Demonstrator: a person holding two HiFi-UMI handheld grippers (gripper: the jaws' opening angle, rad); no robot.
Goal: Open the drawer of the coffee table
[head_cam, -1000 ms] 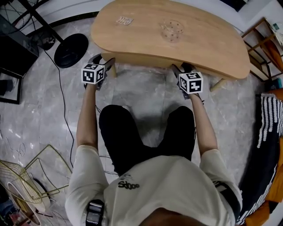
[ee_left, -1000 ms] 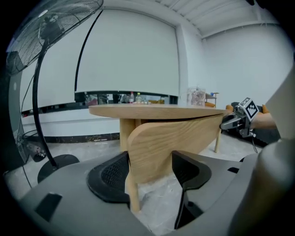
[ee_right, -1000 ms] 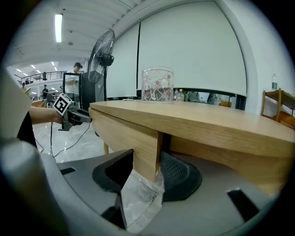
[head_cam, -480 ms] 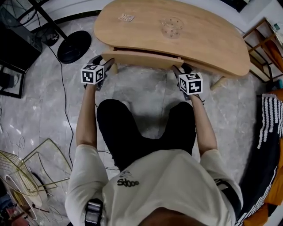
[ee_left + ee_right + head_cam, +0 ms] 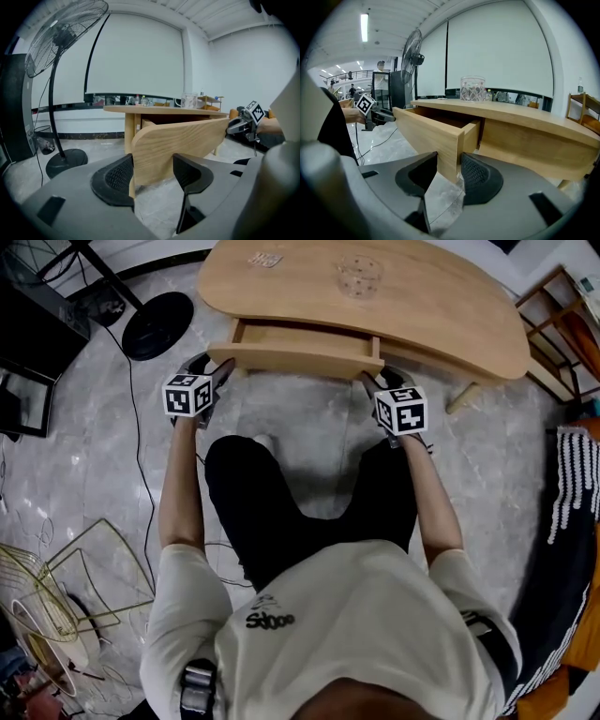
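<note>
Hand-held grippers (image 5: 223, 371) (image 5: 369, 382), angled down, just clamped drawer front (image 5: 300, 360).

A pale wooden table (image 5: 441, 306) with a curved top stands on the grey marbled floor (image 5: 309, 427), at twelve o'clock in the head view; its drawer (image 5: 305, 360) stands pulled out from under the top toward six o'clock; on the top a clear glass jar (image 5: 360, 275) sits near twelve, and a small flat patterned piece (image 5: 265, 259) lies well apart toward eleven; on the floor a round black fan base (image 5: 157, 324) rests at ten o'clock.
</note>
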